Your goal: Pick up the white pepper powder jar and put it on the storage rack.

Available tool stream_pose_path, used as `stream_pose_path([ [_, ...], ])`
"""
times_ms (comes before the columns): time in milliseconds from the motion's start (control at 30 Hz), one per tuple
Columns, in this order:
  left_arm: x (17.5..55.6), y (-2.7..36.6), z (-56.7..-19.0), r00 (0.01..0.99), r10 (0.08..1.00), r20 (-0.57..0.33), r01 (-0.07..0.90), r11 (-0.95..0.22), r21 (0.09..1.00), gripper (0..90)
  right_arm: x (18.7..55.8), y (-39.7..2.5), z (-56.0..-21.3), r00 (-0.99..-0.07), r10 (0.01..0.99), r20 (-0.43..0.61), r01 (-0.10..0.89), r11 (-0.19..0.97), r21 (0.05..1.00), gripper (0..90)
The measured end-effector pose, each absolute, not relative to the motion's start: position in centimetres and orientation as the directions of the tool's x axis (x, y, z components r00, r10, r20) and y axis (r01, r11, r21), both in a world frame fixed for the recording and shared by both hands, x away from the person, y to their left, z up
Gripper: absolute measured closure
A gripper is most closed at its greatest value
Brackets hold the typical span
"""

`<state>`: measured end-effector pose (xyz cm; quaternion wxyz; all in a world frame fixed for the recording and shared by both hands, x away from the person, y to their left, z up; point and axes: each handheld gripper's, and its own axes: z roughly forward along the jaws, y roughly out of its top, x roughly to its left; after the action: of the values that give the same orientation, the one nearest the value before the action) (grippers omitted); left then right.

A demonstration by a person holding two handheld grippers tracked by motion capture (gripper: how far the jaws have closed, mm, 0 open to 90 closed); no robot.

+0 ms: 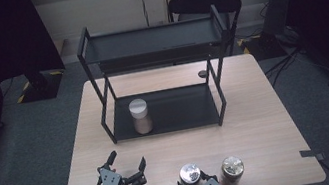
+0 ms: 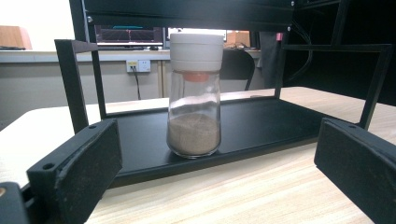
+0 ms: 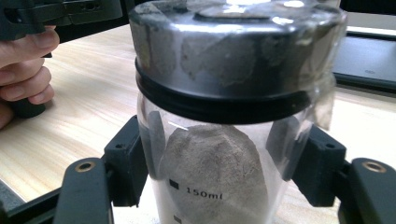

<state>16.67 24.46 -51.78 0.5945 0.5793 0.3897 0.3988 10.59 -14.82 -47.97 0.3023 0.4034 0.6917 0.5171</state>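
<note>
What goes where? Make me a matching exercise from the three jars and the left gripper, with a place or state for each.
1. white-capped jar
2. silver-lidded jar
3. gold-lidded jar
4. left gripper

A. open, holding nothing
B. on the black lower shelf
C. between the jaws of the right gripper
D. standing free on the table, near its front edge

Pairs: 1-B, 2-C, 3-D, 4-A

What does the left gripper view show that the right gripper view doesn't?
Left gripper view alone: a white-capped jar of brown powder standing upright on the black rack's lower shelf, and a wall socket behind.

Right gripper view alone: a grey-lidded jar marked 150ml between the right gripper jaws, and the person's hand on the other gripper.

Both: the wooden table.
</note>
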Motion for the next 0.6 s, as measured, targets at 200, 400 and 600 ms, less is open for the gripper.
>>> stream_pose_path([
  [200,16.67,24.46,-51.78,0.378,0.926,-0.001,-0.023,0.011,1.0,0.0,10.75,-15.0,-47.82,-0.494,0.869,0.013,0.256,0.131,0.958,30.3],
  [400,16.68,24.49,-51.77,0.38,0.925,-0.001,-0.022,0.011,1.0,0.1,10.7,-14.92,-47.73,-0.495,0.869,0.015,0.246,0.124,0.961,30.3],
  [600,16.69,24.52,-51.77,0.382,0.924,-0.001,-0.022,0.011,1.0,0.3,10.78,-14.8,-47.56,-0.499,0.866,0.001,0.24,0.137,0.961,30.3],
])
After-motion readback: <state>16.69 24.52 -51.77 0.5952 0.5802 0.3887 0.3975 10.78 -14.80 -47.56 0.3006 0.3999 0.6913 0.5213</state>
